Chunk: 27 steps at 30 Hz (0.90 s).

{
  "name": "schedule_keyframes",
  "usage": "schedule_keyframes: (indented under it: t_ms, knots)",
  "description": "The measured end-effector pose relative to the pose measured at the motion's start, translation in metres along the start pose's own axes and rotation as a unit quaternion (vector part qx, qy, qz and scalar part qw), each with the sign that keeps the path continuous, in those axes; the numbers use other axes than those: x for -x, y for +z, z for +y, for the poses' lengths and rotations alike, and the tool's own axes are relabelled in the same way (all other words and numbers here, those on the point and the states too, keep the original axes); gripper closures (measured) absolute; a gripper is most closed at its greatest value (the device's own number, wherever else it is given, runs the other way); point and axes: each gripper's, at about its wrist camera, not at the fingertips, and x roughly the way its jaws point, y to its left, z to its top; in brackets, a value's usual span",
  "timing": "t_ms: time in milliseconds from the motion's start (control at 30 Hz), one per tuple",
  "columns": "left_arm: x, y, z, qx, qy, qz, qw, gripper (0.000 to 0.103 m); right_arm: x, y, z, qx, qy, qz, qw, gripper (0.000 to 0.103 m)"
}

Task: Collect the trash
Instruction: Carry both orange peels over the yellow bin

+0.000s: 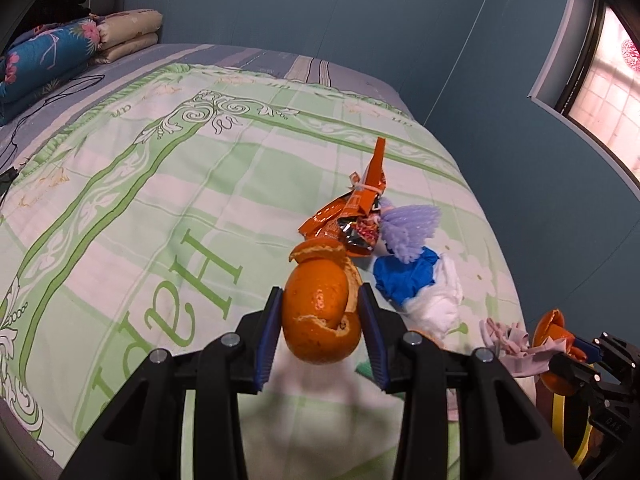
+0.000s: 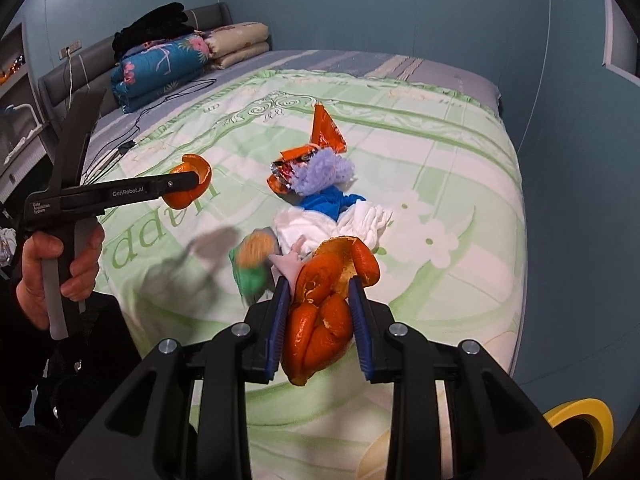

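Observation:
My left gripper (image 1: pixel 321 292) is shut on a hollow orange peel (image 1: pixel 320 312), lifted above the green bedspread (image 1: pixel 160 200). In the right wrist view, the left gripper (image 2: pixel 196 178) appears side-on with that peel (image 2: pixel 188 190). My right gripper (image 2: pixel 318 282) is shut on a crumpled orange peel (image 2: pixel 324 312), and a pink scrap (image 2: pixel 292 260) sticks out at the tips. On the bed beyond lie an orange snack wrapper (image 1: pixel 352 208) (image 2: pixel 324 136), a purple foam net (image 1: pixel 408 228) (image 2: pixel 320 172), a blue wad (image 1: pixel 404 276) and white tissue (image 1: pixel 436 304). A blurred green-and-tan item (image 2: pixel 252 260) lies nearby.
Folded quilts (image 2: pixel 168 60) and a black garment (image 2: pixel 152 28) are stacked at the headboard, with a black cable (image 2: pixel 132 136) trailing over the bed. A yellow-rimmed bin (image 2: pixel 580 416) stands below the bed's near right corner. A person's hand (image 2: pixel 60 264) grips the left tool. Blue walls surround the bed.

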Motion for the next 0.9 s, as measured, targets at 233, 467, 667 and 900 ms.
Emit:
schedule_keyframes:
  t_ms: [233,467,667,900]
  knots:
    - [0.016,0.0,-0.007,-0.006,-0.003,-0.012,0.9999,0.067,0.017,0.0,0.002,0.002,0.0,-0.019,1.0,0.075]
    - [0.025,0.002,-0.013,-0.009,-0.005,-0.019,0.9998,0.067,0.03,0.001,0.003,0.003,-0.003,-0.033,0.999,0.075]
    - [0.033,0.003,-0.02,-0.011,-0.015,-0.021,0.9996,0.067,0.043,0.001,0.001,0.002,-0.006,-0.047,0.999,0.075]
    - [0.045,0.006,-0.039,-0.023,-0.025,-0.03,0.999,0.067,0.066,0.003,-0.008,-0.003,-0.015,-0.073,0.997,0.075]
